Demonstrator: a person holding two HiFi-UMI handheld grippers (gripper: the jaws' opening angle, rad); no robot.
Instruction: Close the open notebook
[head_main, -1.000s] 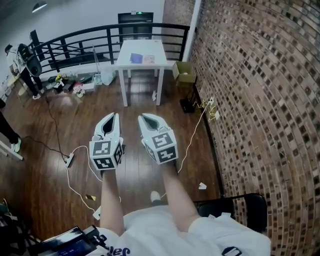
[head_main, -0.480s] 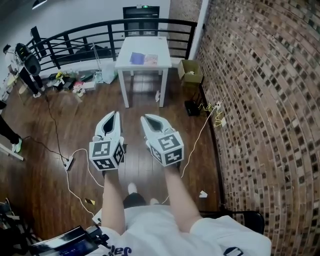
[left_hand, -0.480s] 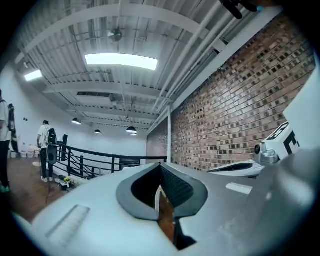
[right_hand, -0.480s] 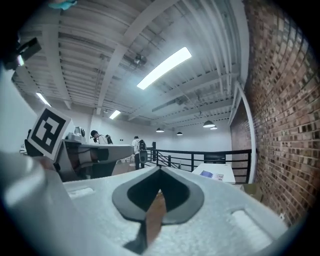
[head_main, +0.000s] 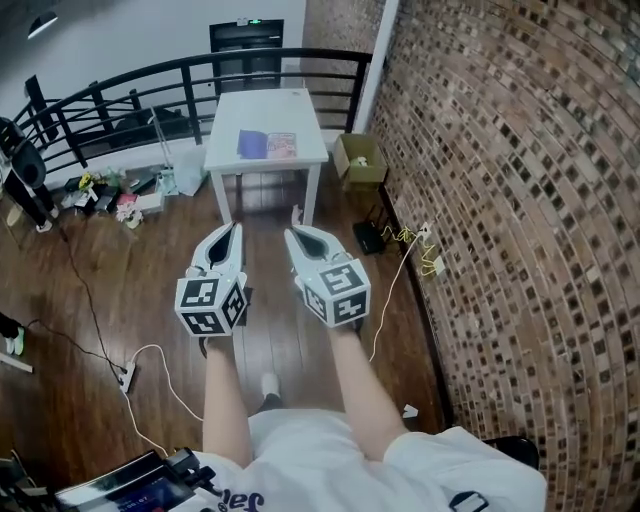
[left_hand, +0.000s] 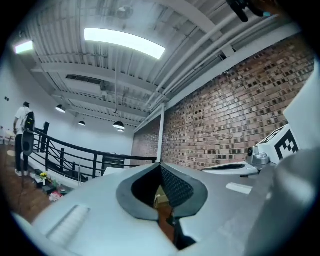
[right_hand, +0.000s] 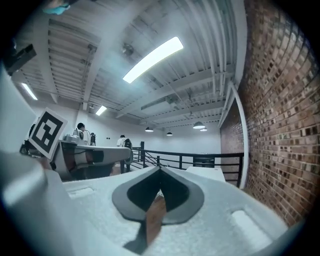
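An open notebook (head_main: 267, 144), with a purple left page and a pale right page, lies flat on a white table (head_main: 225, 157) ahead of me. Both grippers are held level side by side over the wooden floor, well short of the table and pointing toward it. The left gripper (head_main: 234, 229) is shut with nothing in it, its jaws meeting at the tip (left_hand: 161, 164). The right gripper (head_main: 290, 233) is also shut and empty (right_hand: 160, 168). The table top shows beyond the jaws in the right gripper view (right_hand: 206, 173).
A brick wall (head_main: 500, 200) runs along the right. A cardboard box (head_main: 359, 157) stands right of the table. A black railing (head_main: 120, 90) lies behind it, with clutter (head_main: 110, 190) at its foot. White cables (head_main: 150, 365) trail over the floor. People (right_hand: 82, 133) stand far off.
The table and notebook have come nearer and sit larger in the head view. Both grippers keep their side-by-side, shut stance as I walk forward.
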